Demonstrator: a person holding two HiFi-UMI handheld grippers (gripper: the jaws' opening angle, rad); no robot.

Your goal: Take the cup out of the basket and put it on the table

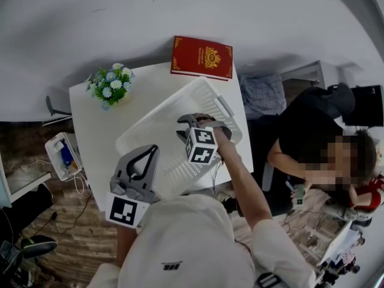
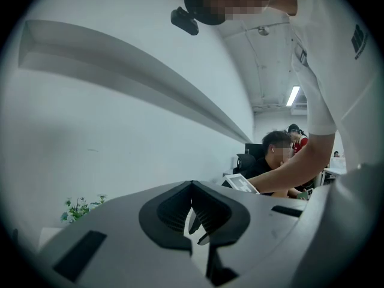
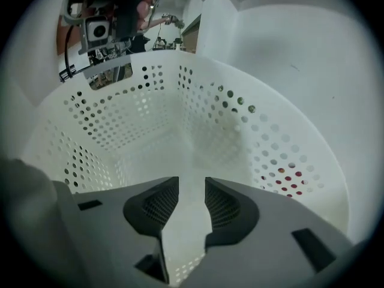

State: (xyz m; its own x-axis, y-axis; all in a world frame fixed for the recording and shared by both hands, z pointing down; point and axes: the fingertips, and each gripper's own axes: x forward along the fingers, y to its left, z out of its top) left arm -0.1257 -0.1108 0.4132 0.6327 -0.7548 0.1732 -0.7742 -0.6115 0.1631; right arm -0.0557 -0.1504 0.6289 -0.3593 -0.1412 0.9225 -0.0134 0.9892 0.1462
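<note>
A white perforated basket [image 1: 157, 116] lies tilted on the white table [image 1: 90, 131]. My right gripper [image 1: 193, 122] reaches into it at its right side. In the right gripper view the right gripper [image 3: 192, 185] is open, with only the bare basket wall [image 3: 120, 119] and floor showing between the jaws. No cup shows in any view. My left gripper [image 1: 153, 149] hovers at the basket's near left edge. In its own view the left gripper [image 2: 192, 186] is shut with the tips touching, holds nothing, and points up at a white wall.
A red book [image 1: 202, 57] lies at the table's far edge and a pot of small flowers [image 1: 111, 86] stands at the far left corner. A person [image 1: 318, 143] sits close to the table's right side. A small white bin [image 1: 60, 155] is on the floor at left.
</note>
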